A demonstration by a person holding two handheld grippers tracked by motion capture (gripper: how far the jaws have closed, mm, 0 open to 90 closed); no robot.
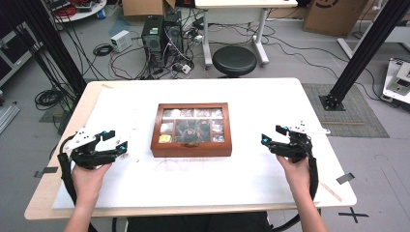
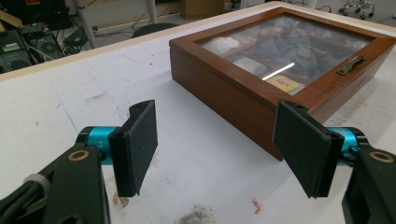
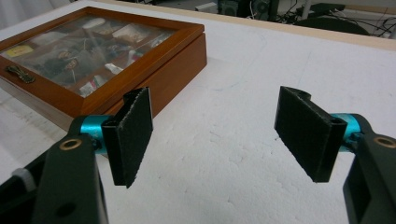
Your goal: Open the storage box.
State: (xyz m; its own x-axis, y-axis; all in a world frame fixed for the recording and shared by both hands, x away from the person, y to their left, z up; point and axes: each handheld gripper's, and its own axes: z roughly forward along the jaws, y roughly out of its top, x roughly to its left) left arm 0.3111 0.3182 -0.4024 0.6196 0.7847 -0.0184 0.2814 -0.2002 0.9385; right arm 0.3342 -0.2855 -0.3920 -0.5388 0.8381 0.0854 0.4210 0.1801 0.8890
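The wooden box lies flat on the white table, lid closed, between the two grippers and touching neither. The left gripper has its jaws wide apart with nothing between them; the box's near corner sits just ahead of its right-hand jaw. The right gripper is likewise spread and empty, with the box ahead of and beyond its left-hand jaw.

Handling, as a judgement: the box is rigid and probably moderately heavy, with smooth varnished walls that may slip under the pads. The glass lid panel is fragile (avoid pressing on it). Take hold on the wooden side walls or frame. The small metal clasp at the front edge appears to be the opening point, though its form is hard to make out.
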